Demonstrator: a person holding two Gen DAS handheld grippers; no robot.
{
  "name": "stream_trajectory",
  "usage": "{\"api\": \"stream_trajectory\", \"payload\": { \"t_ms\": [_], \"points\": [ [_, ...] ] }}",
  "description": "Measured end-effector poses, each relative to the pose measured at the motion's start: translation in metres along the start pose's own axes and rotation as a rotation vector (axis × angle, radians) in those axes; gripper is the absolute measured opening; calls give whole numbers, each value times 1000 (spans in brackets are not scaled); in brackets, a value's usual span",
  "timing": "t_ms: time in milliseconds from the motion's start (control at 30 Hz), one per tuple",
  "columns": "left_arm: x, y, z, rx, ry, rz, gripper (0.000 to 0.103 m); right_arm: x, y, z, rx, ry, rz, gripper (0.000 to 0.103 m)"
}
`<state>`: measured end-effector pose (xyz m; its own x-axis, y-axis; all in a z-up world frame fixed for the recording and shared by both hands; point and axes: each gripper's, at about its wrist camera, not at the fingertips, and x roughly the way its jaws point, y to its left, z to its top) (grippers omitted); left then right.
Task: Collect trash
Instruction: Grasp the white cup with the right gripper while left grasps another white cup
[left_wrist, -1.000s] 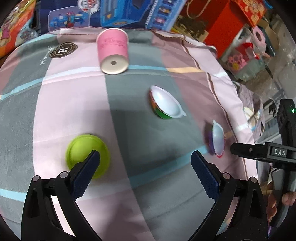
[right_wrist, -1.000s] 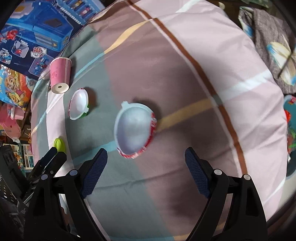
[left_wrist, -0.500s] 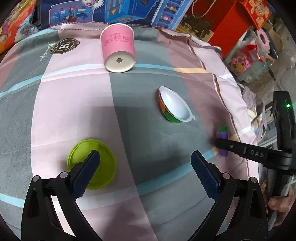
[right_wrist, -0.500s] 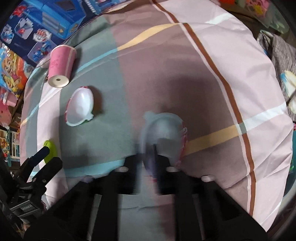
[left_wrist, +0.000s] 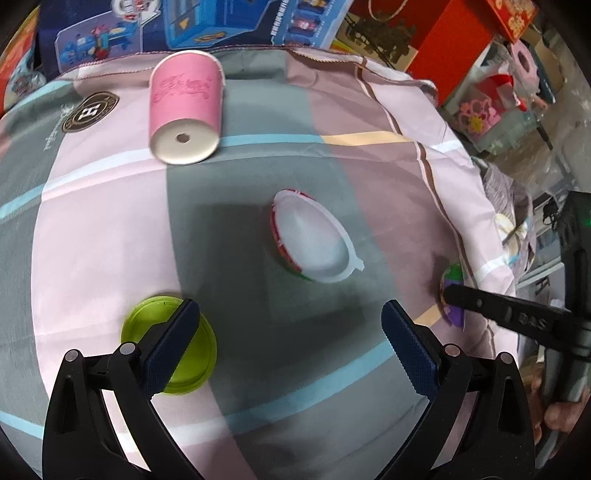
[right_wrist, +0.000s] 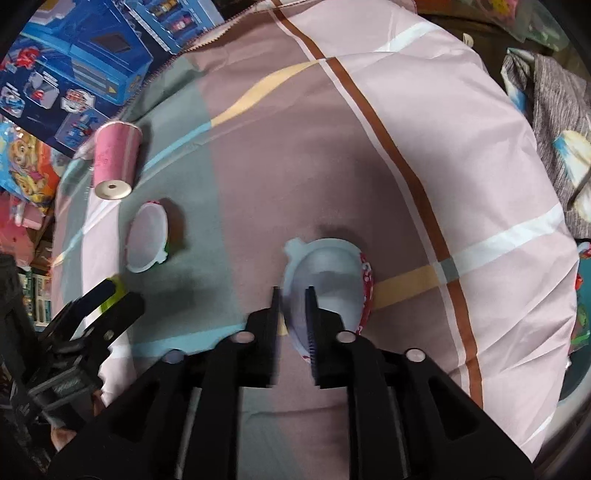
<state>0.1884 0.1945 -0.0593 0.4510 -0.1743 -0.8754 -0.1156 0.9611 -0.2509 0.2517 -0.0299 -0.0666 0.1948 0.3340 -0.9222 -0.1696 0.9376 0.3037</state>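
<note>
A white egg-shaped plastic cup (right_wrist: 328, 280) with a red printed wrapper lies on the patchwork cloth. My right gripper (right_wrist: 292, 295) is down on it, jaws narrow and opening, with the cup's left rim between the pads but not pinched. A second egg-shaped cup (left_wrist: 314, 240) with a red and green wrapper lies ahead of my left gripper (left_wrist: 291, 332), which hangs wide open over the cloth holding nothing. A green lid (left_wrist: 147, 321) lies partly under the left gripper's left finger. A pink paper cup (left_wrist: 184, 110) lies on its side at the far edge.
Blue toy boxes (left_wrist: 229, 22) line the far edge of the cloth (left_wrist: 92, 221). Red boxes (left_wrist: 461, 37) and clutter stand beyond the far right corner. A grey patterned fabric (right_wrist: 554, 110) lies off the cloth's right side. A person's hand (left_wrist: 561, 413) holds the right gripper's handle.
The right gripper went from wide open to closed over the cup's rim, then parted slightly. The left gripper drifted forward over the cloth, still open.
</note>
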Motion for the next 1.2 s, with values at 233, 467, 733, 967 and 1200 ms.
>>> {"api": "stream_trajectory", "payload": {
  "t_ms": [233, 467, 733, 967, 1200],
  "points": [
    [4, -5, 11, 20, -7, 40, 99, -20, -13, -1, 3, -50, 10, 57],
    [2, 0, 10, 5, -8, 51, 99, 7, -17, 0, 0, 1, -12, 58],
    [-2, 6, 7, 9, -10, 72, 99, 14, -5, 1, -35, 6, -19, 67],
    [-6, 13, 6, -7, -9, 88, 99, 16, 3, 0, -121, -36, -108, 52],
    [7, -9, 17, 4, 8, 72, 99, 0, -23, 7, -56, -72, -67, 52]
  ]
}}
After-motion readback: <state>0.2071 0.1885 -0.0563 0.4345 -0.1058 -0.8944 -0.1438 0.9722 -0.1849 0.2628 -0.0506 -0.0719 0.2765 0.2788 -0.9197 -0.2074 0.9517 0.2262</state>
